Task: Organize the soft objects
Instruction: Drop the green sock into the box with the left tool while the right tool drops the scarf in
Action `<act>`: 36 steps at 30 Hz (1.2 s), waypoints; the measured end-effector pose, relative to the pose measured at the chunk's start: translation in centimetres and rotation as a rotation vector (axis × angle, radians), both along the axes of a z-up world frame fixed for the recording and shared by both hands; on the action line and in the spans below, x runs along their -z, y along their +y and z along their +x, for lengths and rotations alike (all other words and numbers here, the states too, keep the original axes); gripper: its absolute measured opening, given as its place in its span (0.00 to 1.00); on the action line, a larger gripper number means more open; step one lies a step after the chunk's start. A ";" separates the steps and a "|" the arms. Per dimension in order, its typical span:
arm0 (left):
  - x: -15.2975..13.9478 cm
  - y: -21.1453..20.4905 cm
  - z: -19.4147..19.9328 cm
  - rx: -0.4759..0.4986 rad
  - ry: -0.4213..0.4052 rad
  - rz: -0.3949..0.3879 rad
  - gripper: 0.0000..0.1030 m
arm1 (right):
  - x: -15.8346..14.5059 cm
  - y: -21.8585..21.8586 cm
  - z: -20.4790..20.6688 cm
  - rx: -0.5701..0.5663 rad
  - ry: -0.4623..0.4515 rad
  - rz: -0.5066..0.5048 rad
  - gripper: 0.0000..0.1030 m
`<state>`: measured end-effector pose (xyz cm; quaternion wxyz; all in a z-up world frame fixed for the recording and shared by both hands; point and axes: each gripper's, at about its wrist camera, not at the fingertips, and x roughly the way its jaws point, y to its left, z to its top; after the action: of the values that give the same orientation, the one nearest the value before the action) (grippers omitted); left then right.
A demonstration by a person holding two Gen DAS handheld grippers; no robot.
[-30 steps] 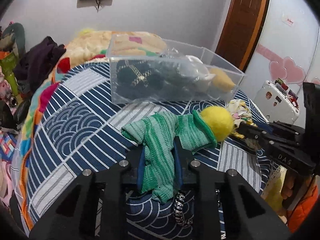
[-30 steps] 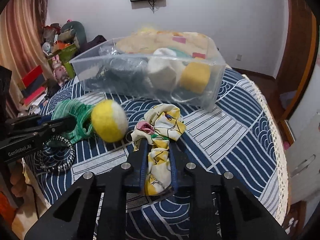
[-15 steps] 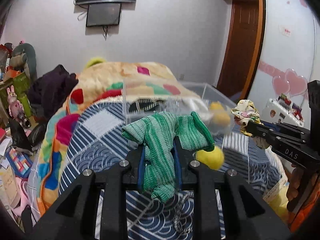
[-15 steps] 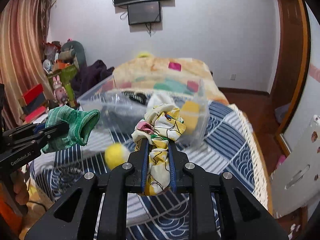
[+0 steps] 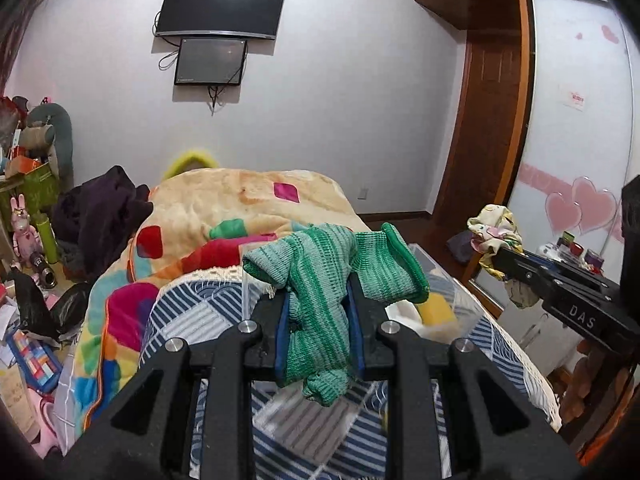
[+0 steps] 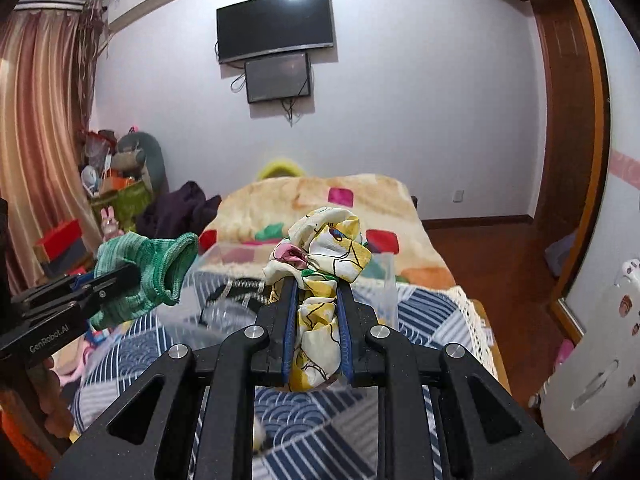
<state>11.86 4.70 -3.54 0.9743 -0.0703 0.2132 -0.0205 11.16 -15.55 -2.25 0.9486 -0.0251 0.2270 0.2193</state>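
1. The left gripper [image 5: 318, 300] is clamping a green knitted sock [image 5: 332, 276], which is bunching up between the blue-lined fingers [image 5: 282, 332] and spilling over their tips, its open cuff flaring toward 2 o'clock in the left wrist view.
2. The sock is hanging clear of the bed, raised above the clear plastic bin [image 5: 436, 280], whose rim is showing just behind and below it.
3. The right gripper [image 6: 316, 292] is pinching a yellow-and-white patterned cloth [image 6: 320, 252]; the crumpled bundle is swelling above the fingertips while its tail is trailing down between the fingers.
4. In the right wrist view, the left gripper with its sock [image 6: 148, 276] is appearing at 9 o'clock, level with the cloth and well apart from it.
5. In the left wrist view, the right gripper [image 5: 502, 254] is reaching in from 3 o'clock, the cloth [image 5: 494, 232] bunching at its tip.
6. The bin [image 6: 384, 280] is sitting on the blue-and-white patterned bedspread [image 6: 424, 312], holding a yellow soft item [image 5: 438, 312] and a dark striped item [image 6: 236, 292] that are blurring.
7. A colourful blanket [image 5: 240, 204] is lying heaped beyond the bin, toward 12 o'clock.
8. Two dark screens [image 6: 276, 24] are hanging on the far wall.
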 end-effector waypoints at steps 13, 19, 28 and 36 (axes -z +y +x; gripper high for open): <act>3.0 -0.1 6.7 -0.007 0.133 -0.012 0.24 | 2.6 1.9 3.8 0.007 0.099 -0.027 0.16; 4.5 -0.7 8.7 -0.011 0.176 0.010 0.24 | 3.8 2.5 4.5 -0.005 0.152 -0.064 0.16; 5.6 -1.5 10.3 -0.005 0.224 0.051 0.25 | 5.0 1.6 5.6 0.014 0.224 -0.060 0.19; 5.5 -1.2 9.8 -0.015 0.222 0.042 0.56 | 4.9 1.6 5.4 0.025 0.220 -0.080 0.44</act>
<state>21.70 3.52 -9.05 0.9460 -0.0535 0.3197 -0.0010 16.60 -13.98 -7.11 0.9188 -0.0357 0.3387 0.1995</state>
